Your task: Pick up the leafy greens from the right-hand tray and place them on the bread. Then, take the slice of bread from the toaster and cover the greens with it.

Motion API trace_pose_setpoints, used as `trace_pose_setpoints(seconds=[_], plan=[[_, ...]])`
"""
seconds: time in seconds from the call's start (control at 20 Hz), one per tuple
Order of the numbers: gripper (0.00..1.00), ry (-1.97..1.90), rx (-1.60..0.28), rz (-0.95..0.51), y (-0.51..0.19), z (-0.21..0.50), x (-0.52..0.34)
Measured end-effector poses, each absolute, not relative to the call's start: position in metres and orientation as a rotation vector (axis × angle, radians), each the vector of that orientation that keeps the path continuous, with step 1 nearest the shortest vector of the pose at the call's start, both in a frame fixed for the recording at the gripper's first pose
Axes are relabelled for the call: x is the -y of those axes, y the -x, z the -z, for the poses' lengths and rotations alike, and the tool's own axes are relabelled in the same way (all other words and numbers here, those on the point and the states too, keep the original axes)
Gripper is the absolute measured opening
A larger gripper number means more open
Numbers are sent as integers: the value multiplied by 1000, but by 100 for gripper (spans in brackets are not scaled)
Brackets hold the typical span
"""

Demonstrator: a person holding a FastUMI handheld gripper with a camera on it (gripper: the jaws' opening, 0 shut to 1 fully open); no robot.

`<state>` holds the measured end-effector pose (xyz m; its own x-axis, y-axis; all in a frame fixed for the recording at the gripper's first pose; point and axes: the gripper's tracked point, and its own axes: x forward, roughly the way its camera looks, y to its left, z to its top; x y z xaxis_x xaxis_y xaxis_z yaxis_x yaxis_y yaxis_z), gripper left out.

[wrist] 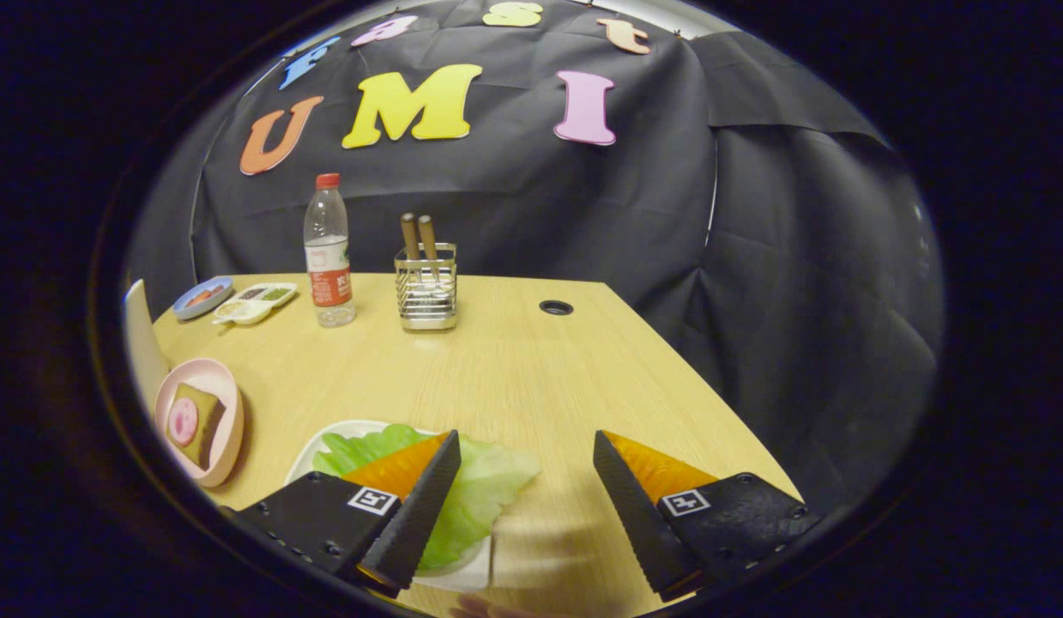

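1. The gripper (524, 476) has its two fingers spread wide apart. Nothing is held between them.
2. The leafy greens (480, 489) lie on a white tray (312, 455) at the bottom of the frame, left of the middle. The left finger sits over part of the greens. The right finger is over bare table (514, 369), well off to the side of them.
3. So the greens are not centred between the fingers. They lie to the left of the gap. This is what the next move turns on: I think the gripper has to slide left and go down, so one finger lands on each side of the leaf.
4. The leaf looks stretched from the upper left to the lower right, running under the left finger.
5. The pink plate (231, 403) at the lower left holds the bread (192, 421) with a round pink slice on top. The greens should go there, a short way left of the tray.
6. Further back, at the upper left, stand a water bottle (329, 249) and a metal holder (426, 296).
7. The greens are not picked up yet.
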<state>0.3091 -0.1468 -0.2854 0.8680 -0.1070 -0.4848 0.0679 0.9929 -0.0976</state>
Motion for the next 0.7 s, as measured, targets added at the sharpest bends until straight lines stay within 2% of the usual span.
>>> trace_pose_setpoints(seconds=[0.35,0.45,0.7], plan=[[93,100,-563,88,-313,302,141],[88,109,-565,86,-313,303,141],[62,144,-576,96,-314,303,140]])
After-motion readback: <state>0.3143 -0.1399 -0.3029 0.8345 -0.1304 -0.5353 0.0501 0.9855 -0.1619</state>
